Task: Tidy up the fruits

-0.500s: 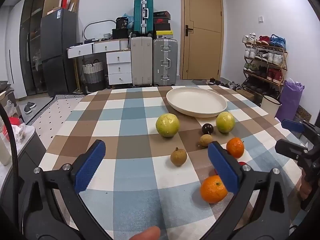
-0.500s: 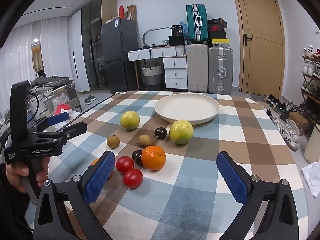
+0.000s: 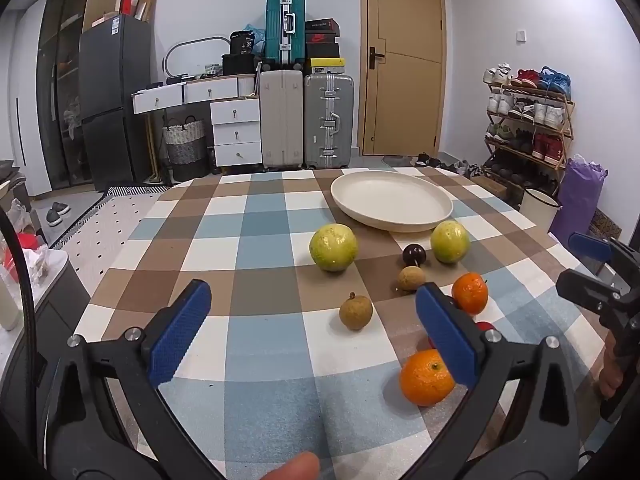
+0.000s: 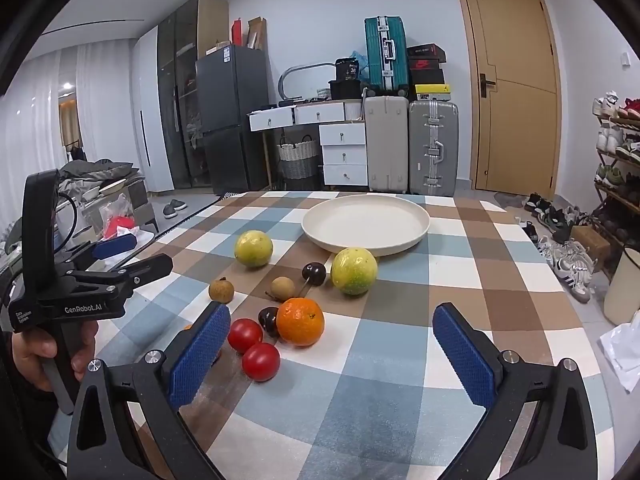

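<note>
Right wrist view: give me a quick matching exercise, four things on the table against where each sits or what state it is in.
Things:
1. plate
2. two red tomatoes
3. orange
4. right claw

Places or states:
A. open, holding nothing
B. empty, at the far side of the table
C. side by side, nearest the right claw's left finger
D. just right of a dark cherry, near a brown longan

Pairs: 1-B, 2-C, 3-D, 4-A
</note>
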The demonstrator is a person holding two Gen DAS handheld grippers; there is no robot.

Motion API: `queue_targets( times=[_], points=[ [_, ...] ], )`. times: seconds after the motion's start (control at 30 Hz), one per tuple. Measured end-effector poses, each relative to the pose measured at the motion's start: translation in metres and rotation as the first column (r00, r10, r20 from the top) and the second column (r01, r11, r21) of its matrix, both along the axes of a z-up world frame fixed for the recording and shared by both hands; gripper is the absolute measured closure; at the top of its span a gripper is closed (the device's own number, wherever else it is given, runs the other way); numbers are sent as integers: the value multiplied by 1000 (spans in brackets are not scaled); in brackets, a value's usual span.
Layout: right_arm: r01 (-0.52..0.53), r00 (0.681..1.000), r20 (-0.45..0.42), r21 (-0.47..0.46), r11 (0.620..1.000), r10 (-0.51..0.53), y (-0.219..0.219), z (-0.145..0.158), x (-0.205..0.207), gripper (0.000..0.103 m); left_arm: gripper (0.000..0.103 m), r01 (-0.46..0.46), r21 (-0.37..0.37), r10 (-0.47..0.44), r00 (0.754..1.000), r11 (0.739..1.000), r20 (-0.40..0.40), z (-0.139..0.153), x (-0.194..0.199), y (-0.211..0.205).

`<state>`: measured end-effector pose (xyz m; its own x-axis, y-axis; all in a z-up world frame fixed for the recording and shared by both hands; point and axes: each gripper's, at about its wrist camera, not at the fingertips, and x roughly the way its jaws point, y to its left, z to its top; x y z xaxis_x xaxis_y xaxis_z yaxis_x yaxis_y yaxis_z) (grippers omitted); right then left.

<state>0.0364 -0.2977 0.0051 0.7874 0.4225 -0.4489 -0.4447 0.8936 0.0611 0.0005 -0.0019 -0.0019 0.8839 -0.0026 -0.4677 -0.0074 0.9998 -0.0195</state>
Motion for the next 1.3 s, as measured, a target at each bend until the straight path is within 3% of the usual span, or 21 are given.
queue_targets(
  times=[1.3],
  points=[
    [-2, 1000, -5, -18, 1000, 2, 12, -7, 10, 0, 1, 0, -21, 0, 1000, 1000, -2, -1, -1, 3]
  ],
)
